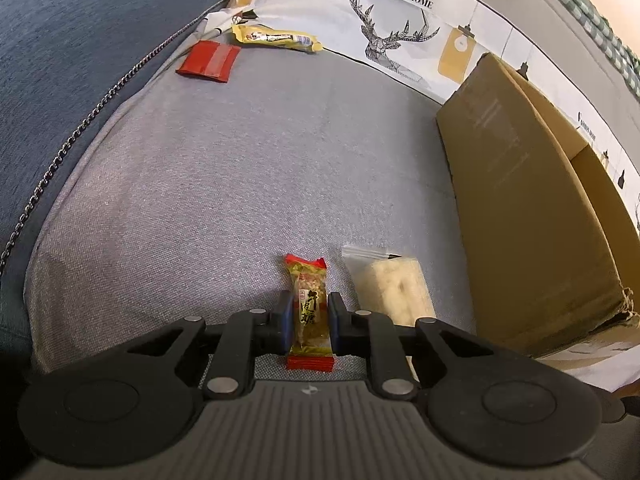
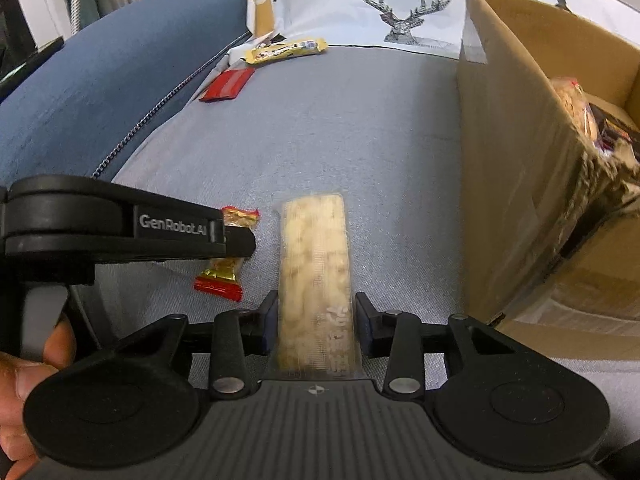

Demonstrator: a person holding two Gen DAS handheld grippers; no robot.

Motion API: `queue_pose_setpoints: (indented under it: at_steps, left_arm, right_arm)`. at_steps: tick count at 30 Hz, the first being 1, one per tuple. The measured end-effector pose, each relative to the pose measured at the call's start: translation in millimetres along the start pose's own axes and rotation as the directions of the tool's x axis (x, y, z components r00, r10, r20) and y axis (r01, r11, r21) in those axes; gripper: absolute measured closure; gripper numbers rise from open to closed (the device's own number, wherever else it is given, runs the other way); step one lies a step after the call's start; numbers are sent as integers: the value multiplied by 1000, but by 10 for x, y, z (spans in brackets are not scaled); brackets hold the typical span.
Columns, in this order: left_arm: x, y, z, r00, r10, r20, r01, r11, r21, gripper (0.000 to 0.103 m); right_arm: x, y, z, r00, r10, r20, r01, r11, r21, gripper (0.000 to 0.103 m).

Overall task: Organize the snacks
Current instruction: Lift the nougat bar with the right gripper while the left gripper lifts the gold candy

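In the left wrist view, the left gripper (image 1: pixel 310 316) is seen narrowed onto one candy (image 1: pixel 309 312), its blue pads pressed against the wrapper's two long sides. The candy's long axis runs from near to far, along the fingers, with one red twisted end toward the camera and the other pointing away. Just to its right one pale bar (image 1: pixel 394 292) in a clear wrapper is lying on the grey cushion (image 1: pixel 240 168), its length also running near to far. Far to the left, one flat red packet (image 1: pixel 210 60) and one yellow packet (image 1: pixel 276 38) are seen close together. One cardboard box (image 1: pixel 532 216) stands on the right. In the right wrist view, the right gripper (image 2: pixel 316 328) is closed on the bar (image 2: pixel 314 272), both pads touching its long sides; the bar points straight away along the fingers. The left gripper (image 2: pixel 236 240) enters from the left, with the candy (image 2: pixel 224 272) held in it and tilted, one red end low and near. The red packet (image 2: pixel 228 84) and yellow packet (image 2: pixel 286 50) lie far off to the left. The box (image 2: pixel 520 152) is open on the right, and snacks (image 2: pixel 580 108) are visible inside; their number cannot be told.
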State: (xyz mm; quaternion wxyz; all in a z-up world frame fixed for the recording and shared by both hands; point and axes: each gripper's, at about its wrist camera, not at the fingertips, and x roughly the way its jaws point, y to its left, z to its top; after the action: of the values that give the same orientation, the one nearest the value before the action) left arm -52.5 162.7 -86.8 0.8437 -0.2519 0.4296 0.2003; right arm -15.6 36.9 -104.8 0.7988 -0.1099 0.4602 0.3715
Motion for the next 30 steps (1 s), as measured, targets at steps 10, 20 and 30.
queue_pose_setpoints:
  at_steps: [10, 20, 30]
  left_arm:
    - [14, -18, -6, 1000, 2, -1, -2, 1000, 12, 84]
    - [-2, 2, -8, 1000, -2, 6, 2, 1000, 0, 84]
    - [17, -14, -12, 1000, -2, -1, 2, 1000, 15, 84]
  right_arm:
    - [24, 34, 0, 1000, -9, 0, 9, 1000, -22, 61]
    - [36, 74, -7, 1000, -19, 4, 19, 999, -42, 61]
    - [31, 72, -19, 1000, -24, 6, 24, 998, -52, 62]
